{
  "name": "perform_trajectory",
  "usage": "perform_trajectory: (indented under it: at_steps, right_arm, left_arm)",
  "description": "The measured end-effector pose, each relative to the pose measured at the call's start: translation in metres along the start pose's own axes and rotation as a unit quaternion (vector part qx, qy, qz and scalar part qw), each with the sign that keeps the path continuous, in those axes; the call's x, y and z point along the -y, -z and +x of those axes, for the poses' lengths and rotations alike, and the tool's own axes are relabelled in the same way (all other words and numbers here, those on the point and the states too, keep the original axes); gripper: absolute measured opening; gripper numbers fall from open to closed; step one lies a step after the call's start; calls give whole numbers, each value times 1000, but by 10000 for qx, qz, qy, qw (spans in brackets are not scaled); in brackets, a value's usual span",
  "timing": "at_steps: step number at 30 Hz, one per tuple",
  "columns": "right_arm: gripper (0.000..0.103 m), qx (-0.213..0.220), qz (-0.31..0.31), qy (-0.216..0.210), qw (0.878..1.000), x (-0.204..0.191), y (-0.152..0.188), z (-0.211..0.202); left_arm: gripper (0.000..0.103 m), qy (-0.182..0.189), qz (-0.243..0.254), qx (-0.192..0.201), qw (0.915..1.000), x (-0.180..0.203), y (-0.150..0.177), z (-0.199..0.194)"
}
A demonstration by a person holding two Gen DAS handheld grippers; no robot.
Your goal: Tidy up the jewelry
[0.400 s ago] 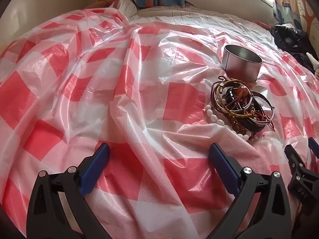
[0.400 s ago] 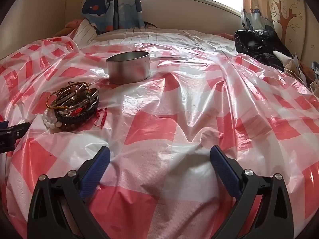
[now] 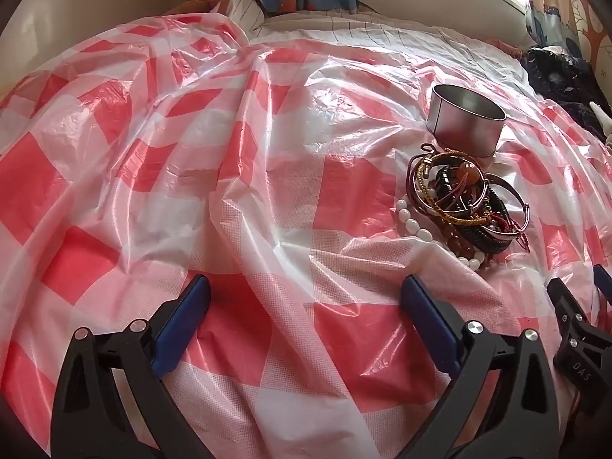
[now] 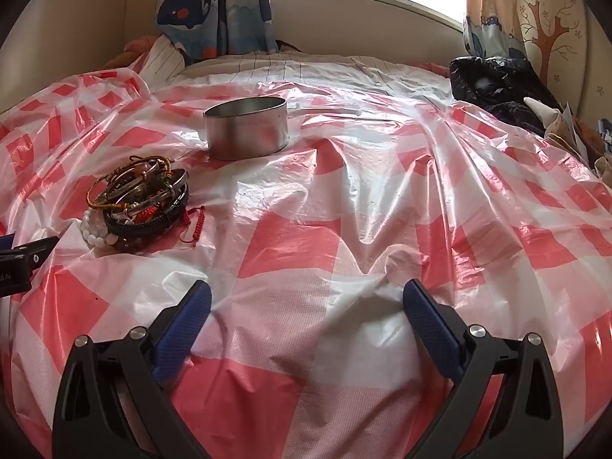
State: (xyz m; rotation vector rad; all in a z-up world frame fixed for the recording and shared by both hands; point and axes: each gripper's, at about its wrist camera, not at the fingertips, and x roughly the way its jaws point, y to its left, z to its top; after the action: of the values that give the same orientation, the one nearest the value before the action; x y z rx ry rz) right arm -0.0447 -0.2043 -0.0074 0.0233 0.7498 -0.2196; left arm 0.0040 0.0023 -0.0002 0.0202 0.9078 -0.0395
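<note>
Tools both spread wide, empty, hovering over bed. Left tool (image 3: 304,298) above wrinkled red-white checked plastic sheet (image 3: 191,153), clear sheet ahead and leftward. Bracelet pile (image 3: 464,206) lies right of it, just before metal tin (image 3: 464,128). Right tool (image 4: 306,302) right of pile, open sheet ahead; dark clothing (image 4: 497,84) at far right edge.

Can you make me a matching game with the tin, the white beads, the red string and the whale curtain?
Things:
1. tin
2. white beads
3. red string
4. whale curtain

Places:
A. hanging by the window
B. at the pile's near left edge
C. trailing right of the pile
D. standing behind the pile

Pairs: 1-D, 2-B, 3-C, 4-A
</note>
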Motion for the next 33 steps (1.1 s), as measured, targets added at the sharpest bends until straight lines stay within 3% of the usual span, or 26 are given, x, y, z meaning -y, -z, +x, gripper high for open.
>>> perform_trajectory:
  at_steps: [33]
  right_arm:
    - [96,-9,-8,8,10000,2,1,-1]
  left_arm:
    - [96,-81,52,54,9999,0,-1,0]
